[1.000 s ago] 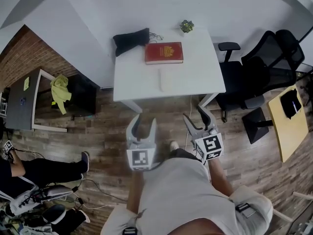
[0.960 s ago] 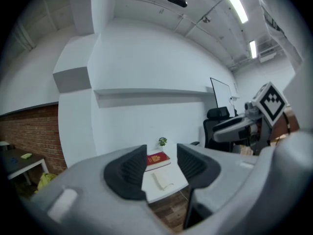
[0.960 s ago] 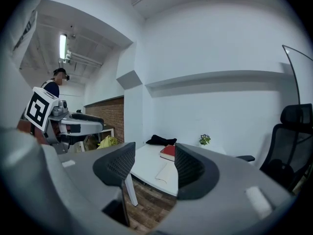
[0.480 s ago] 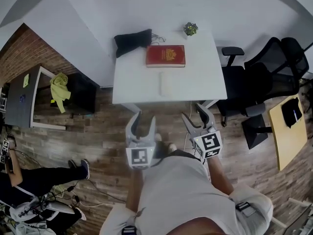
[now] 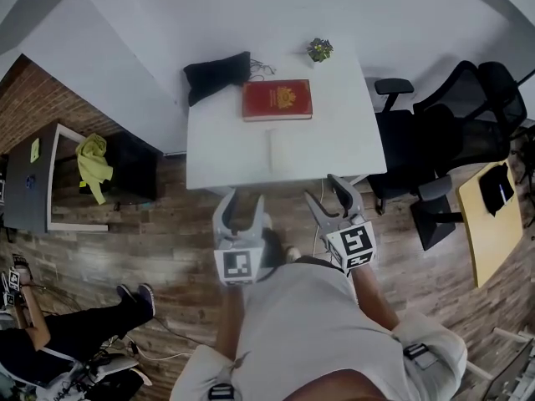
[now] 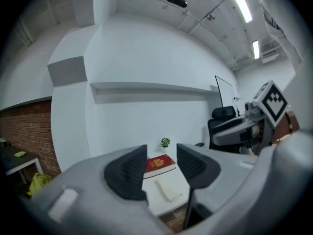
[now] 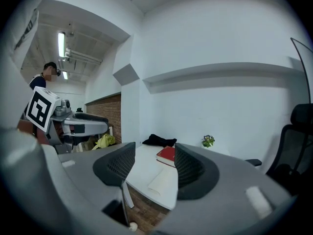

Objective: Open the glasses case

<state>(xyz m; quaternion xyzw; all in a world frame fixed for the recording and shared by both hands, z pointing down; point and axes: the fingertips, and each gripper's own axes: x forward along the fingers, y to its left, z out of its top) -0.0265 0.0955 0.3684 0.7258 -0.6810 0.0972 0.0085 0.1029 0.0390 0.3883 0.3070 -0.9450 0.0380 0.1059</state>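
A white glasses case lies shut on the white table, near its front edge. It also shows as a pale oblong in the left gripper view and in the right gripper view. My left gripper and right gripper hover over the wooden floor just short of the table, both pointing at it. Each is open with nothing between its jaws, as the left gripper and right gripper show in their own views. Neither touches the case.
Behind the case lie a red book, a black bag and a small potted plant. A black office chair stands right of the table and a dark desk with a yellow cloth at left. A person's legs lie at lower left.
Both grippers have moved forward together, closer to the table's front edge. Their jaws stand as wide as before. The case has not moved.
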